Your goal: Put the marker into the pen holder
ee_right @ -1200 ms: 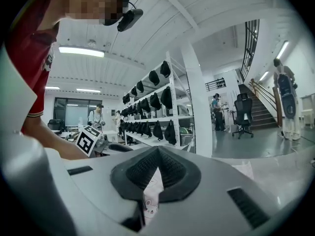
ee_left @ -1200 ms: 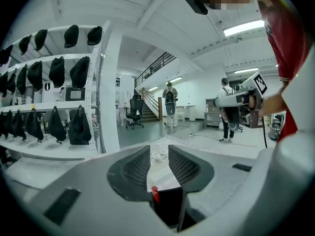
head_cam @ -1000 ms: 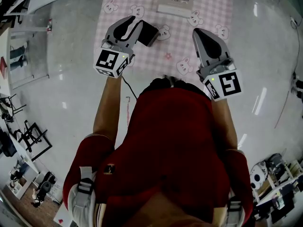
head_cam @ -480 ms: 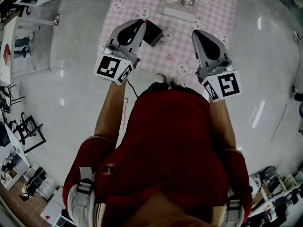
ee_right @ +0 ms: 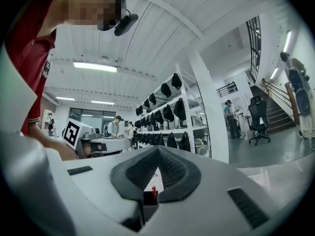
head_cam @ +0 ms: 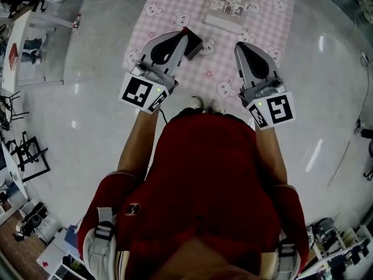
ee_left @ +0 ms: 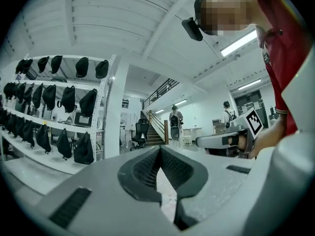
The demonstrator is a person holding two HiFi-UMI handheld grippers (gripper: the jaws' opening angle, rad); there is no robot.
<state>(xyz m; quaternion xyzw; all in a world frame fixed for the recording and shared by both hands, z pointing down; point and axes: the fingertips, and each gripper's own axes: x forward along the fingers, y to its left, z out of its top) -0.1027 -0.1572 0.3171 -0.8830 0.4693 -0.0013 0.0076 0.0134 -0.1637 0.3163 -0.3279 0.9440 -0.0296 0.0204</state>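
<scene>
A black pen holder point(head_cam: 196, 45) stands on the pink checked cloth point(head_cam: 233, 69). In the right gripper view the same pen holder point(ee_right: 149, 203) shows low between the jaws, with the red marker point(ee_right: 153, 191) sticking up out of it. My left gripper point(head_cam: 185, 34) hangs just left of the holder. Its jaws have just been closing and are now shut with nothing between them; in the left gripper view this gripper point(ee_left: 160, 149) points level across the room. My right gripper point(head_cam: 240, 44), to the right of the holder, is also shut and empty.
A printed booklet point(head_cam: 228, 3) lies at the far side of the cloth. Around the table is glossy white floor point(head_cam: 99, 69). Shelves of black bags point(ee_left: 59, 102), a staircase and people at desks point(ee_right: 115, 127) show in the room.
The left gripper has risen and shifted right beside the pen holder, and its jaws look narrower than before. The right gripper has lifted slightly.
</scene>
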